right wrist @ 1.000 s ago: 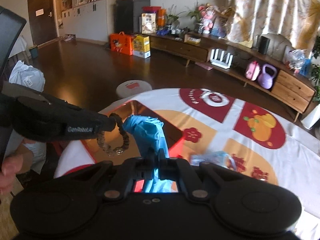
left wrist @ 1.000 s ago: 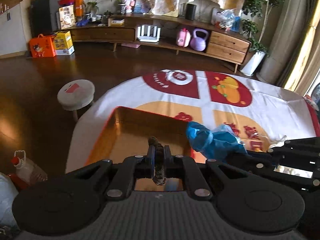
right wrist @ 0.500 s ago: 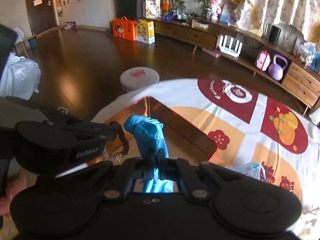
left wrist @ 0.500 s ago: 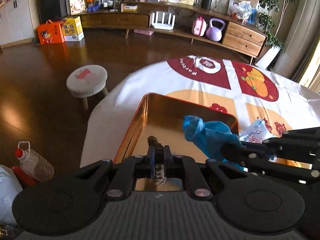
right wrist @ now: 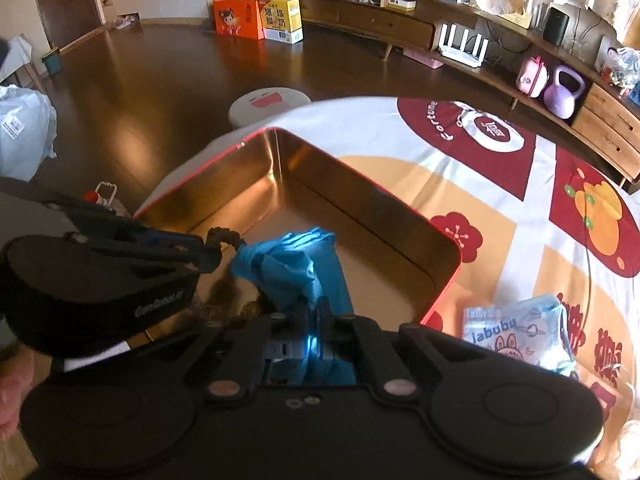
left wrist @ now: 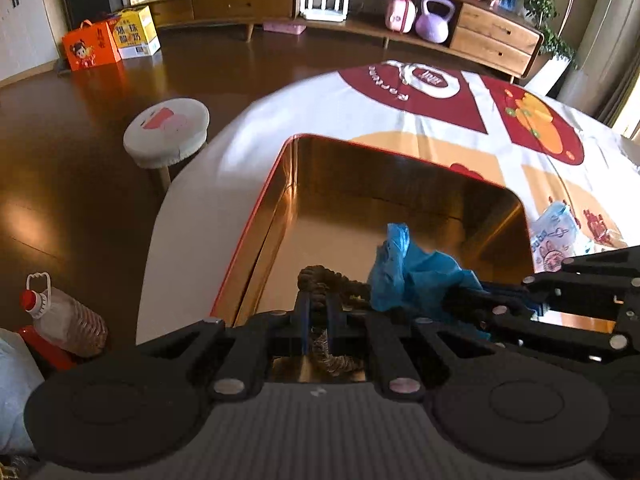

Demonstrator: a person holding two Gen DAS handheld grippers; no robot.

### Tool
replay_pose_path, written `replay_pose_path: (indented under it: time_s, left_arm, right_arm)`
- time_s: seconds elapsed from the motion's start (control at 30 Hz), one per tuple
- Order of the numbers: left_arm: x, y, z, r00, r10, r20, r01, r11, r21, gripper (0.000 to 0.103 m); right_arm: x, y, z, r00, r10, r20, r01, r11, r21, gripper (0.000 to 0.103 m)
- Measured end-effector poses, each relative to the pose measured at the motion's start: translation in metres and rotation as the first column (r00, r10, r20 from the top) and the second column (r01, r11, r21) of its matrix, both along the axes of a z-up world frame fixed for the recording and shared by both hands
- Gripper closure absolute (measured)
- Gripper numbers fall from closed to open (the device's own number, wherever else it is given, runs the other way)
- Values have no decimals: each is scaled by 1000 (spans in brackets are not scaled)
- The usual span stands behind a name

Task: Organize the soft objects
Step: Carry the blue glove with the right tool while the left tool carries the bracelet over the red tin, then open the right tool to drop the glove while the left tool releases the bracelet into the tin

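Mid-deposit, apparently: left gripper (left wrist: pixel 317 308) clamped tight on a brown braided hair tie (left wrist: pixel 320 280) and right gripper (right wrist: pixel 316 312) pinched on a crumpled blue glove (right wrist: pixel 288 268), both hovering over the gold tin (left wrist: pixel 400 184) on the bench; next, likely lowering and letting go inside.

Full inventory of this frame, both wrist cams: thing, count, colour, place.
Rectangular metal tin: 1, gold inside, red rim, on table.
Crumpled blue cloth: 1, held over tin.
Braided brown hair tie: 1, held over tin.
Printed tissue pack: 1, pale blue, on tablecloth right of tin.
Tablecloth: 1, white, red, orange.
Round stool: 1, white, on floor.
Purple kettlebell: 1, on low shelf.
Left gripper: shut on hair tie.
Right gripper: shut on cloth.
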State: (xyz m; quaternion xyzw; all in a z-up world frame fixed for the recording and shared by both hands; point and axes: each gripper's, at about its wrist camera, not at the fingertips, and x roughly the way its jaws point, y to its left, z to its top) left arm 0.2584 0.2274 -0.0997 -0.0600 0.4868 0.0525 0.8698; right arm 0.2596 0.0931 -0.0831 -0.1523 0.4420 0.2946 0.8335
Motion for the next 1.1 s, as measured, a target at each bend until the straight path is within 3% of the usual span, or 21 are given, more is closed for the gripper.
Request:
replay_pose_path:
  time_s: [0.17,0.5,1.1]
  left_arm:
    - [4,-1,-8,1000,-1,-20,1,1000,-2,95]
    - [1,2,-13,999,14,-32,-15,999,-30,95]
    - [-20,-8,16,999,29,30,-29,1000,5,92]
  right_arm:
    - [-1,-1,-7,1000,13,-21,-13,1000,-1,89]
    - [-1,-7,-5,999,27,-21,-27,1000,10,82]
    - [-21,-35,26,999,37,25,-38,996,79,60]
